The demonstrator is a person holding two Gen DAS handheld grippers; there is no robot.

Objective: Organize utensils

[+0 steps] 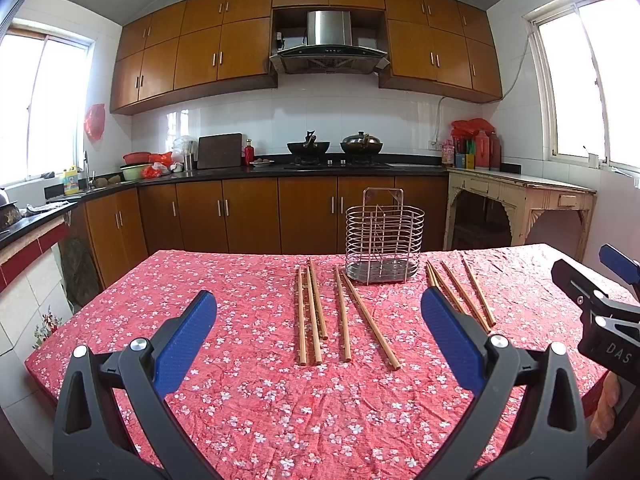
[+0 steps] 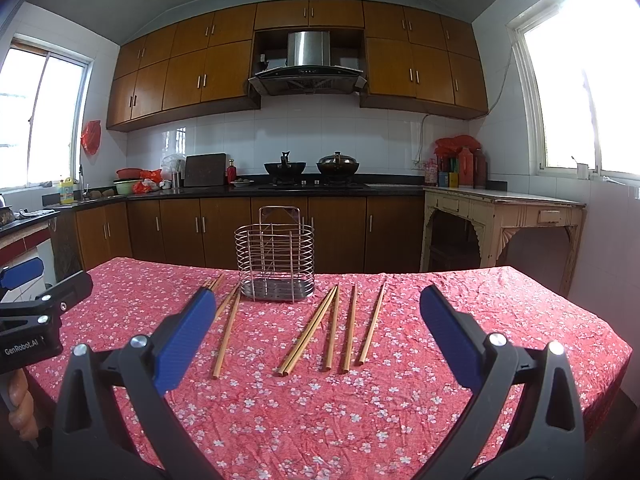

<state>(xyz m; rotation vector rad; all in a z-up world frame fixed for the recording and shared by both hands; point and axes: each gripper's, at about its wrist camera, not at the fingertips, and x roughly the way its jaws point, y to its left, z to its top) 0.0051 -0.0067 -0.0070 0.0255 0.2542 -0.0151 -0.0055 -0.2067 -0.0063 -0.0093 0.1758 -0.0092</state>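
Observation:
Several wooden chopsticks (image 1: 316, 312) lie loose on the red floral tablecloth (image 1: 260, 400), in a left group and a right group (image 1: 464, 292). An empty wire utensil holder (image 1: 383, 240) stands upright beyond them, at the far middle of the table. My left gripper (image 1: 318, 312) is open and empty, above the table short of the left group. In the right wrist view the holder (image 2: 276, 258) stands ahead, with chopsticks (image 2: 332, 328) in front. My right gripper (image 2: 316, 316) is open and empty. Each gripper shows at the other view's edge (image 1: 608, 304) (image 2: 32, 316).
The table's far edge runs just behind the holder. Beyond are brown kitchen cabinets (image 1: 248, 216), a counter with two woks (image 1: 308, 146), and a cream side table (image 1: 520, 196) at the right wall.

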